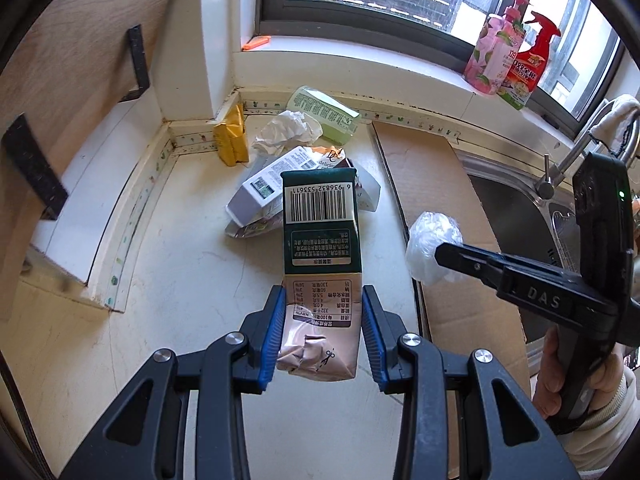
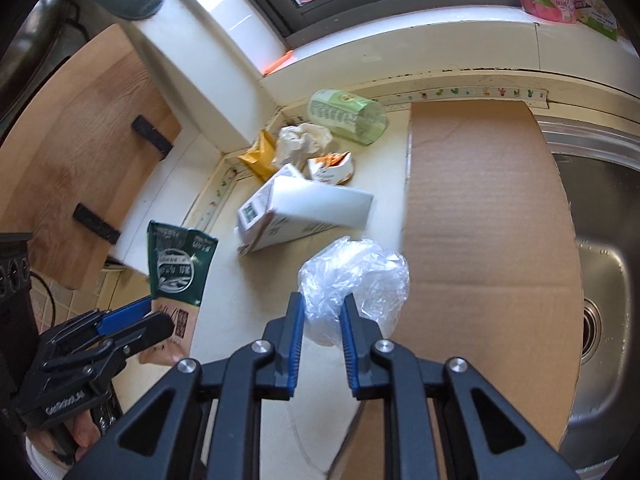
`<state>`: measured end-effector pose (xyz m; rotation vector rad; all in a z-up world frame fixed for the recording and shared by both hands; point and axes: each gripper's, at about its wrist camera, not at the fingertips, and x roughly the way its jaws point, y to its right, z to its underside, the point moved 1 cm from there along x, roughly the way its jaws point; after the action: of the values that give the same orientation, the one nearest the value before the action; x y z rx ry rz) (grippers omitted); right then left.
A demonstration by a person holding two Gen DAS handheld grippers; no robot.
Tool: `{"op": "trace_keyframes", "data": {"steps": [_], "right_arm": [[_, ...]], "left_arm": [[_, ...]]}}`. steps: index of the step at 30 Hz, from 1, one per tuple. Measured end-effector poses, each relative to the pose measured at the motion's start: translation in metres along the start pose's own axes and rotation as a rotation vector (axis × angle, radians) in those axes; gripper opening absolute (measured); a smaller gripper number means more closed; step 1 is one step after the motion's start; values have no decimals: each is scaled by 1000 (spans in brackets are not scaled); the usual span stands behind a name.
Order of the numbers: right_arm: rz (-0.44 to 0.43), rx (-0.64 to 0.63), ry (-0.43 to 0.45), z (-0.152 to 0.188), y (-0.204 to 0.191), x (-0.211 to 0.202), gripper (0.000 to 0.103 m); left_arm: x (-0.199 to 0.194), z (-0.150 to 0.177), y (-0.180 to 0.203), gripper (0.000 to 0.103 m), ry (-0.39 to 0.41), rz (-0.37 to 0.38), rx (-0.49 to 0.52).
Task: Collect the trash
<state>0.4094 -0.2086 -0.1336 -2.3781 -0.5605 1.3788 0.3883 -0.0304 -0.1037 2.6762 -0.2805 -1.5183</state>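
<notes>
My left gripper (image 1: 323, 300) is shut on a green and tan drink carton (image 1: 319, 236), held above the counter; the same carton (image 2: 178, 276) and left gripper (image 2: 154, 314) show at the lower left of the right wrist view. My right gripper (image 2: 322, 304) is shut on a crumpled clear plastic bag (image 2: 354, 280), which also appears as a plastic bag (image 1: 432, 246) at the tip of the right gripper (image 1: 442, 252) in the left wrist view. In the counter's corner lie a white carton (image 2: 304, 208), a crumpled tissue (image 2: 300, 140), a yellow packet (image 2: 256, 156), a green tube (image 2: 348, 116) and an orange-white wrapper (image 2: 332, 168).
A flat sheet of cardboard (image 2: 488, 240) covers the counter beside a steel sink (image 2: 600, 264) with a tap (image 1: 560, 168). Pink and red bottles (image 1: 508, 52) stand on the window sill. A wooden board (image 2: 80, 152) leans at the left wall. A hand (image 1: 560, 368) holds the right gripper.
</notes>
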Motion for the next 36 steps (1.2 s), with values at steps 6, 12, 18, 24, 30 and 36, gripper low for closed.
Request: {"op": "trace_keyframes", "data": {"steps": [6,12,18,24,30,36], "right_arm": [[-21,-18,10,29,-31,-26,18],[-27,-41,21,65,-63,-52,18],[-14,-61,20,104,-94,-70,18],[1,-63,34,141,-118,-86,18],[21,-61,50,183,-140,-104,18],[46,-56,50,227,-156,-124,18]], "left_arm": [[-32,28,-15,35,17,16,0],[-65,64,-28,35,22,25,12],[-90,100,-39,35,14,35,21],[-112,130,-47,35,12,60,35],[-132,157,-43,35,16,87,75],[-147,183,-33,35,10,118,122]]}}
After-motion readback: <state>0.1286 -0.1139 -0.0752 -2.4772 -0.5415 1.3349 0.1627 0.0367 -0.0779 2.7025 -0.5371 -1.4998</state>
